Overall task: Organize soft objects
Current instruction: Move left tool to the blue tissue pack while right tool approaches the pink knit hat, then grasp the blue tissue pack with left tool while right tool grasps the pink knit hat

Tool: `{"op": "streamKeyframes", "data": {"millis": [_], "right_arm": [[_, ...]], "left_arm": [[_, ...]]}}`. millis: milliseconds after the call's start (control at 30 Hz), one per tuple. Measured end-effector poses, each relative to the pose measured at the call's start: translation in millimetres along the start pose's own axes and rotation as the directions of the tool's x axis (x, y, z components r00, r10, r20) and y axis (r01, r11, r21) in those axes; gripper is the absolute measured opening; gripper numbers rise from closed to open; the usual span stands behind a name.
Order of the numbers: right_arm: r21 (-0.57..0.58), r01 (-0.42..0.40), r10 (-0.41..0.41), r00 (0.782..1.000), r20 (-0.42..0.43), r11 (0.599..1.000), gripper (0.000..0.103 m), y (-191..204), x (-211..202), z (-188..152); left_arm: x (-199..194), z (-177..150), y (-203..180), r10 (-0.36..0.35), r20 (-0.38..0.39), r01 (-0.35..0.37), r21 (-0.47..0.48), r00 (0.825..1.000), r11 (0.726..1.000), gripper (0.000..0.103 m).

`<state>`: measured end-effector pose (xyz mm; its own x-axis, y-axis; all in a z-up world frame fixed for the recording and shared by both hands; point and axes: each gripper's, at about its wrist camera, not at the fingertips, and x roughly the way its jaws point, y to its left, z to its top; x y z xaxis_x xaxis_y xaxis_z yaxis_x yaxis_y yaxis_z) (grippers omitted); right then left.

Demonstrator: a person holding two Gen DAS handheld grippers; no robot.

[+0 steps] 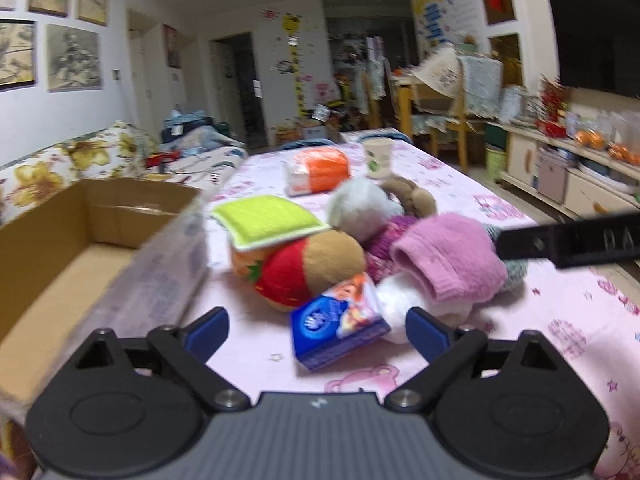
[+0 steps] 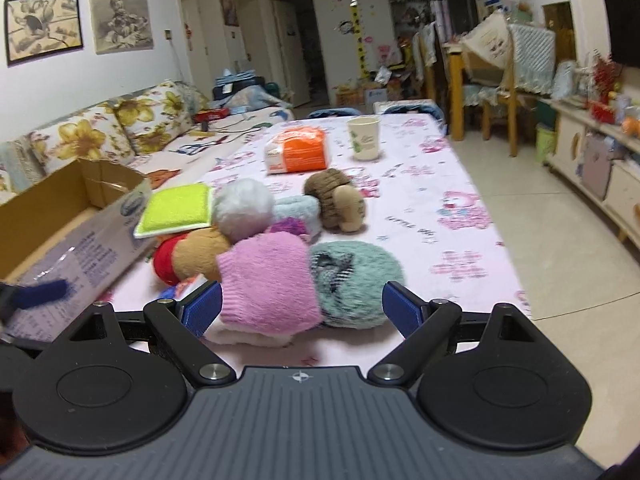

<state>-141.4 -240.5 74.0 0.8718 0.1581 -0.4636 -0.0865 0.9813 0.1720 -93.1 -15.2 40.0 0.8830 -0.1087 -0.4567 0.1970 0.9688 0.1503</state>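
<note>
A heap of soft things lies on the pink tablecloth (image 1: 520, 320). It holds a green sponge (image 1: 268, 220), a strawberry plush (image 1: 288, 276), a grey pompom (image 1: 360, 208), a pink knitted cloth (image 1: 448, 260) and a blue tissue pack (image 1: 340, 324). My left gripper (image 1: 318, 332) is open, and the tissue pack lies between its fingertips, untouched. My right gripper (image 2: 302, 310) is open around the near end of the pink cloth (image 2: 268, 280) and a teal fluffy ball (image 2: 356, 280); its pads stand clear of both. An open cardboard box (image 1: 120, 208) stands left of the heap.
Farther back on the table are an orange pack (image 2: 298, 154), a paper cup (image 2: 364, 138) and a brown plush (image 2: 340, 200). A flowered sofa (image 2: 100, 132) runs along the left. Chairs stand beyond the table, with a low cabinet at the right.
</note>
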Motion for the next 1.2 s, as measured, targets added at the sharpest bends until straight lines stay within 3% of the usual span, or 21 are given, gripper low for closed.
{"op": "streamKeyframes", "data": {"millis": [300, 467, 633, 767, 833, 967, 1200], "right_arm": [[-0.051, -0.023, 0.021, 0.999, -0.042, 0.998, 0.103, 24.8, 42.1, 11.8], [-0.063, -0.001, -0.004, 0.997, -0.083, 0.998, 0.103, 36.5, 67.8, 19.5], [-0.077, 0.021, -0.029, 0.994, -0.106, 0.997, 0.103, 37.3, 80.7, 20.8], [-0.073, 0.019, -0.027, 0.993, -0.111, 0.997, 0.084, 37.3, 85.0, 20.2], [-0.07, 0.016, -0.024, 0.993, -0.114, 0.997, 0.081, 34.4, 86.4, 21.2], [-0.068, 0.014, -0.021, 0.995, -0.102, 0.998, 0.074, 29.1, 77.8, 15.0], [-0.036, 0.02, -0.023, 0.996, -0.092, 0.999, 0.069, 25.7, 73.9, 13.6]], "left_arm": [[39.6, -2.5, -5.8, -0.072, -0.032, 0.075, 0.114, 0.997, 0.991, 0.093], [58.6, -1.8, -4.7, -0.095, -0.076, 0.106, 0.164, 0.993, 0.981, 0.088], [68.8, -0.6, -3.5, -0.136, -0.107, 0.153, 0.173, 0.985, 0.973, 0.075], [72.4, 1.1, -6.2, -0.154, -0.108, 0.173, 0.205, 0.982, 0.963, 0.067], [72.7, 2.9, -8.3, -0.162, -0.104, 0.182, 0.228, 0.981, 0.957, 0.061], [70.8, 5.9, -1.6, -0.183, -0.103, 0.201, 0.198, 0.978, 0.959, 0.055], [66.0, 11.6, 13.0, -0.207, -0.084, 0.214, 0.091, 0.975, 0.972, 0.044]]}}
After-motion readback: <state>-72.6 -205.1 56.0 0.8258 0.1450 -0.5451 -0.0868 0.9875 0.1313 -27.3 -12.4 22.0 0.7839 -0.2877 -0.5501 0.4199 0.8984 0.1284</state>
